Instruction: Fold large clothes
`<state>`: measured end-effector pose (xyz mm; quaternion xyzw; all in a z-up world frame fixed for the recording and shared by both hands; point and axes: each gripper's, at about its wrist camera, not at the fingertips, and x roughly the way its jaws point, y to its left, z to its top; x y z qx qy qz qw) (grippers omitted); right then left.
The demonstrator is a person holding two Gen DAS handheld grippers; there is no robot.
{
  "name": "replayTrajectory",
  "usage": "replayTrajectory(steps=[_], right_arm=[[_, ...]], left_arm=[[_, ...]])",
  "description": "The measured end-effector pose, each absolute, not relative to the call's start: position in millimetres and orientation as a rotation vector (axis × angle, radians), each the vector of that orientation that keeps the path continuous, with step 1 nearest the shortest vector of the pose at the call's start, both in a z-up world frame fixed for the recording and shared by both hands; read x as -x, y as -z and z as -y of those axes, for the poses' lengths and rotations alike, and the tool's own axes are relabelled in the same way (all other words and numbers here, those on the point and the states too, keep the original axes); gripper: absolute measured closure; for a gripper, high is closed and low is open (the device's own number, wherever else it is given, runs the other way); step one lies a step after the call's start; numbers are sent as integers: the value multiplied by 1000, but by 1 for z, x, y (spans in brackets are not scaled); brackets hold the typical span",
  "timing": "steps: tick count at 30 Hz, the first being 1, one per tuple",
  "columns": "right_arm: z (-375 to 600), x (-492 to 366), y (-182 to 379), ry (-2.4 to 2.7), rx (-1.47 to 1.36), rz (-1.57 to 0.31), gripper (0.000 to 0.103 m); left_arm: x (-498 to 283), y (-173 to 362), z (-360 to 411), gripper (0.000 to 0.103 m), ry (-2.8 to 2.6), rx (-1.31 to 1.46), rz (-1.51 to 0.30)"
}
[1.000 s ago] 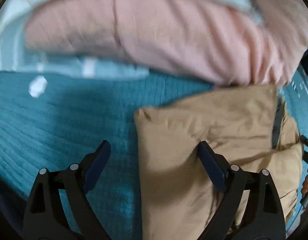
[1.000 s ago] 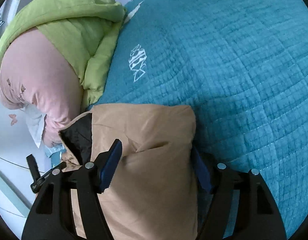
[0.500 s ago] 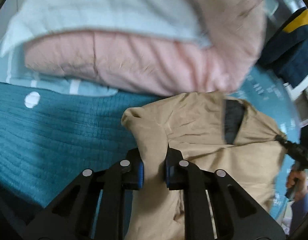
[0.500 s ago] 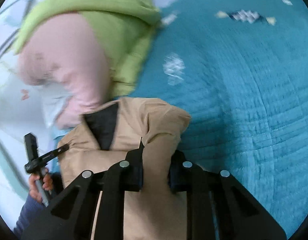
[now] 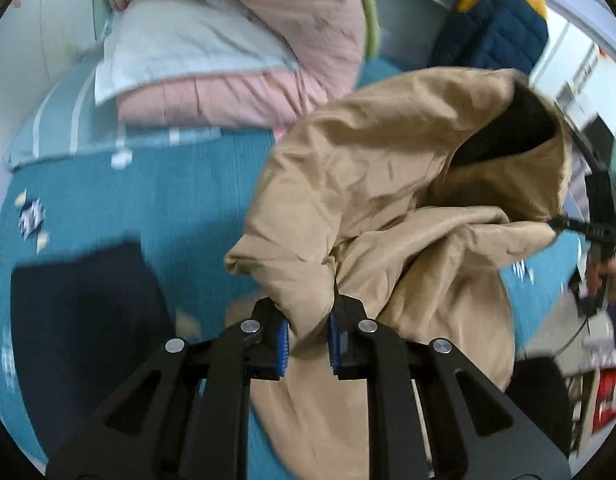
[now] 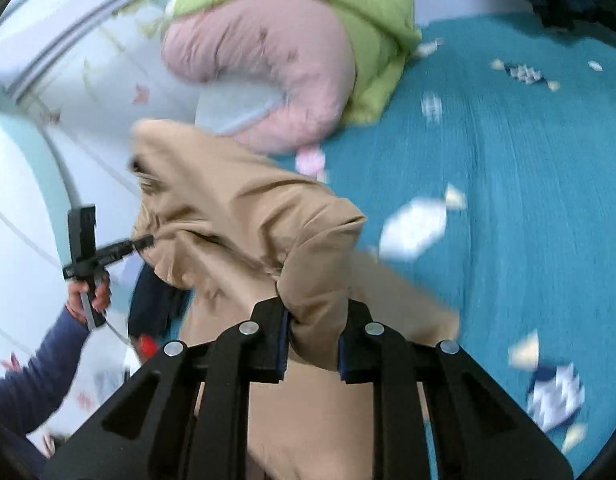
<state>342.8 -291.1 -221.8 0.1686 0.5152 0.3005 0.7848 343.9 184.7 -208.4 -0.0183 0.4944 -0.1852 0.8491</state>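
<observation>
Tan, crinkled padded coat [image 5: 388,200] with dark lining hangs bunched above the quilted teal bed [image 5: 179,200], gripped at both ends: left gripper [image 5: 308,340] and right gripper [image 6: 312,344] fingers pinch its fabric. Pink duvet [image 6: 267,68] lies far; no writing legible.

Teal quilted bedspread [image 6: 508,184], pink duvet [image 5: 243,92], green duvet [image 6: 348,4], navy-and-yellow puffer jacket [image 5: 496,28]
</observation>
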Motion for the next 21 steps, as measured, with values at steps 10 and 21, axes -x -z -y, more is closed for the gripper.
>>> replayTrajectory(steps=[10,21], right_arm=[[279,-243,294,-475,-285,-1422,76],[313,-216,243,-255,-253,-1356,15]], left_arm=[[-226,283,-185,59,383,-15,-1218],[-160,240,-221,32,357,55,-1123]])
